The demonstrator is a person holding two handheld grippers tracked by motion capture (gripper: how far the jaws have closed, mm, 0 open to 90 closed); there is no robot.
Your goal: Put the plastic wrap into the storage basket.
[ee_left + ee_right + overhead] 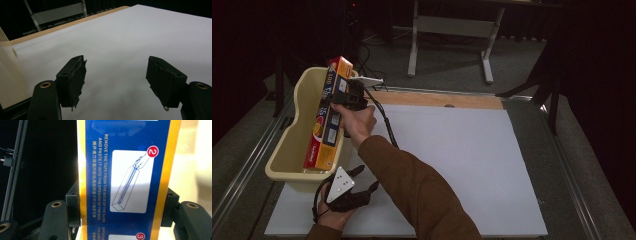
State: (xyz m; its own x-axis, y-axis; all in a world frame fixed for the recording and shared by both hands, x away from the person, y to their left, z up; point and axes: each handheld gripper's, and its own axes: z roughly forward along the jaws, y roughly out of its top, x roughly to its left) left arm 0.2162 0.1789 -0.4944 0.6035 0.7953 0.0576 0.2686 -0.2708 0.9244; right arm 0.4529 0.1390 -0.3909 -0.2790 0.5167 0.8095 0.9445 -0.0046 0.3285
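1. Right gripper (122,207) clamps long blue/yellow box (328,115), jaws pressed on both sides.
2. Box tilted, lower end inside cream bin (299,95) at table's left.
3. Left gripper (116,75): jaws wide apart, nothing btwn, over white sheet (140,35).

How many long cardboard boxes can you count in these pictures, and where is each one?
1. The long box is clamped in the right gripper, tilted, its lower end inside the cream bin at the table's left. Others could lie hidden inside the bin.

Box (328,117) slanting in bin (287,155), bin at sheet's (452,165) left edge.
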